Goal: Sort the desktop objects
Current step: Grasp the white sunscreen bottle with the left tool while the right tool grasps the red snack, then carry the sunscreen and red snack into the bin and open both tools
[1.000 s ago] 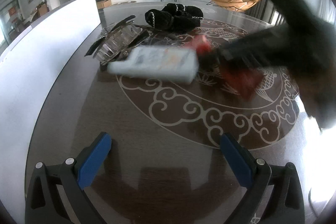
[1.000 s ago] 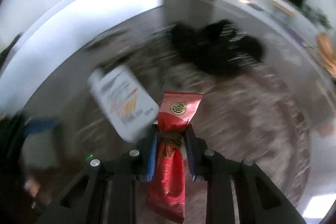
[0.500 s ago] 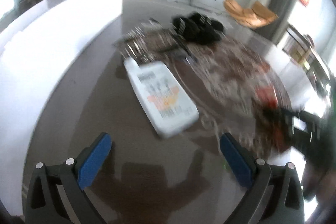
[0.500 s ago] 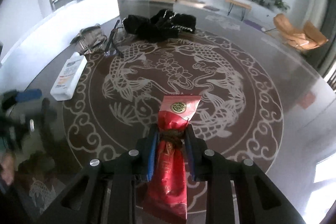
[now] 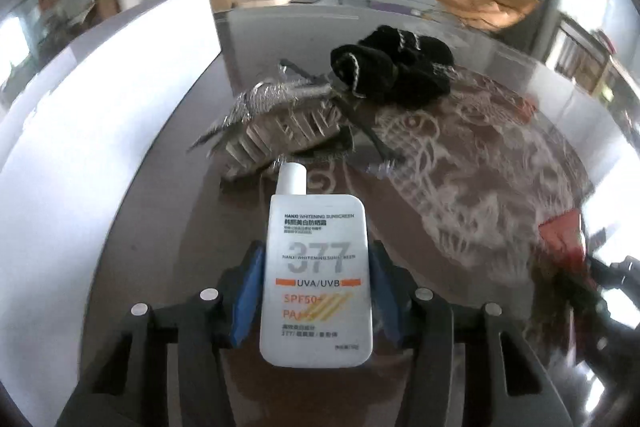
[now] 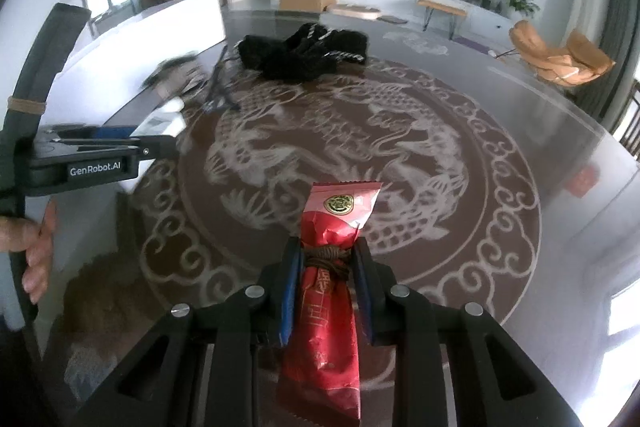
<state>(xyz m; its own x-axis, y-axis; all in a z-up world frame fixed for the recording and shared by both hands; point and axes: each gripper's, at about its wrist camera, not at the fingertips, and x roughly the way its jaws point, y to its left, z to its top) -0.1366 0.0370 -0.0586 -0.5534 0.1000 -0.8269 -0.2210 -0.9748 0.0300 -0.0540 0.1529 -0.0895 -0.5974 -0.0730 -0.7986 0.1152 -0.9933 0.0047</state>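
Observation:
A white sunscreen bottle [image 5: 316, 279] lies cap-away on the patterned table [image 5: 480, 187], between the blue pads of my left gripper [image 5: 317, 253]. The jaws are closing and both pads touch the bottle's sides. The right wrist view shows this same left gripper [image 6: 156, 147] at the left edge, over the bottle [image 6: 160, 123]. My right gripper [image 6: 326, 251] is shut on a red snack packet [image 6: 340, 211], pinching it at its brown tie above the table. That packet [image 5: 560, 235] appears blurred at the right of the left wrist view.
A black knitted bundle [image 5: 392, 67] and a silvery fringed pouch [image 5: 288, 123] lie just beyond the bottle. A white panel [image 5: 100, 107] runs along the table's left side. A person's hand [image 6: 36, 247] grips the left tool's handle. The table's glossy edge [image 6: 600, 155] curves round at the right.
The left gripper has come up around the sunscreen bottle and its wide-open jaws have closed in on it. The right gripper has swung away to the right, still holding the red packet.

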